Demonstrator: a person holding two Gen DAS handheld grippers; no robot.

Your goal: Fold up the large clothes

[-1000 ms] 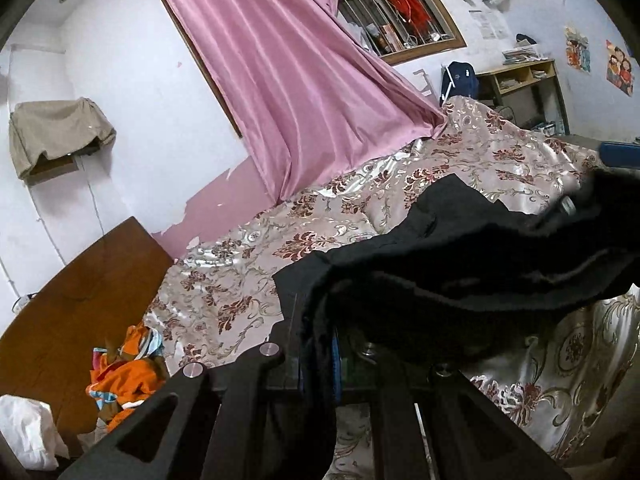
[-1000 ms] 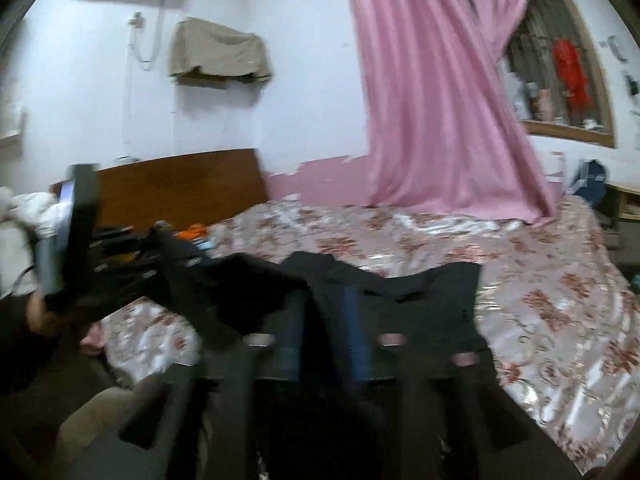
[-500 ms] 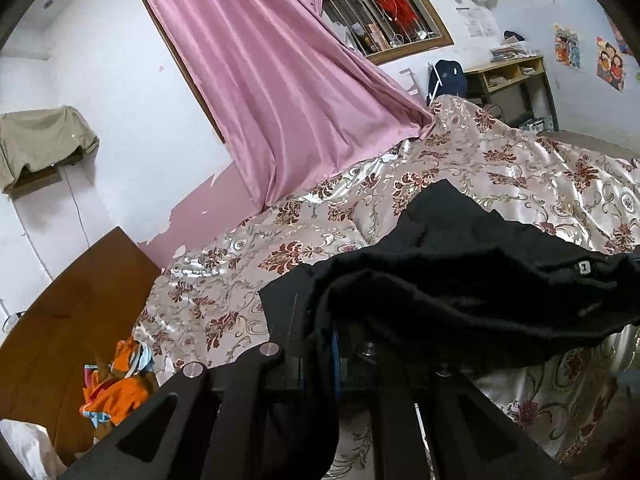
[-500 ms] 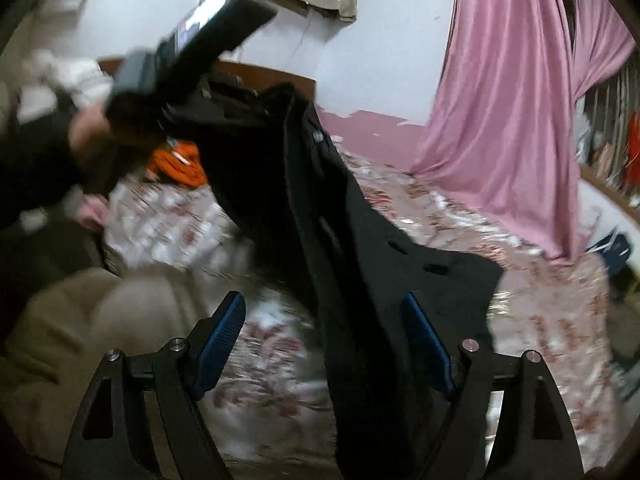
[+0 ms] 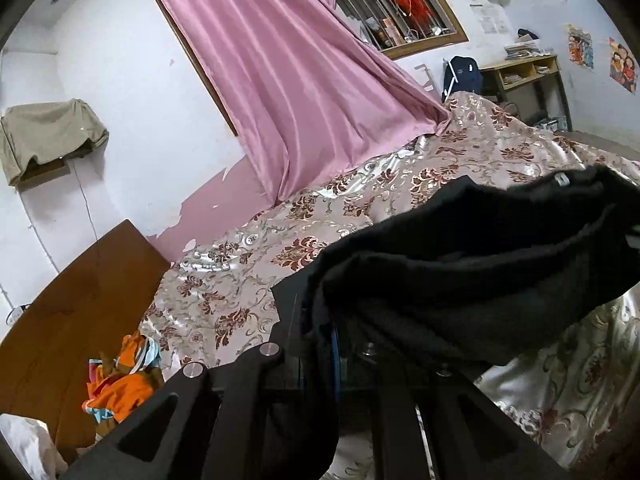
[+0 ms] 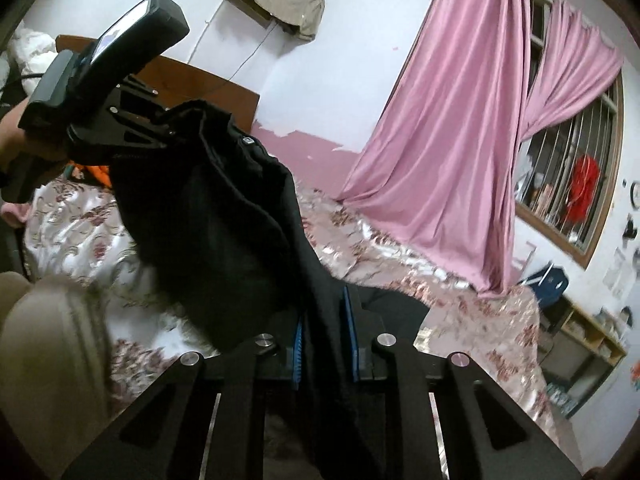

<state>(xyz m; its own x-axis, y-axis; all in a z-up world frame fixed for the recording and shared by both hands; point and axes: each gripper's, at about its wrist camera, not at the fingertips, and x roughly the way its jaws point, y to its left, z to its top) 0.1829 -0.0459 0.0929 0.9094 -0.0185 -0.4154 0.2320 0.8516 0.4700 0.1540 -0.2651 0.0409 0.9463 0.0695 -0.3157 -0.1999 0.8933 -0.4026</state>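
1. So, the setting: a bed (image 5: 400,208) with a shiny floral bedspread, a pink curtain (image 5: 288,80) hanging down onto its far edge, and a barred window (image 6: 576,184) behind it.
2. Other bits around: a wooden headboard (image 5: 72,312), a heap of orange clothes (image 5: 120,384) at the head end, a beige cloth (image 5: 44,136) draped over something high on the wall, and a shelf unit (image 5: 524,76) with a dark blue bag (image 5: 462,72) next to it.
3. The black garment (image 5: 460,272) is held up above the bed, strung between both tongs (it blocks a good chunk of each view), with some of it trailing onto the bedspread in the right wrist view.
4. Left tongs (image 5: 320,336): pressed together, pinching a bunched edge of the garment. From the right wrist view you can see them up at the left, with a hand (image 6: 16,136) on the handle.
5. Right tongs (image 6: 324,336): the jaws are closing, with a fold of the black fabric running down between the blue pads (image 6: 349,332). The pads look right against the cloth.
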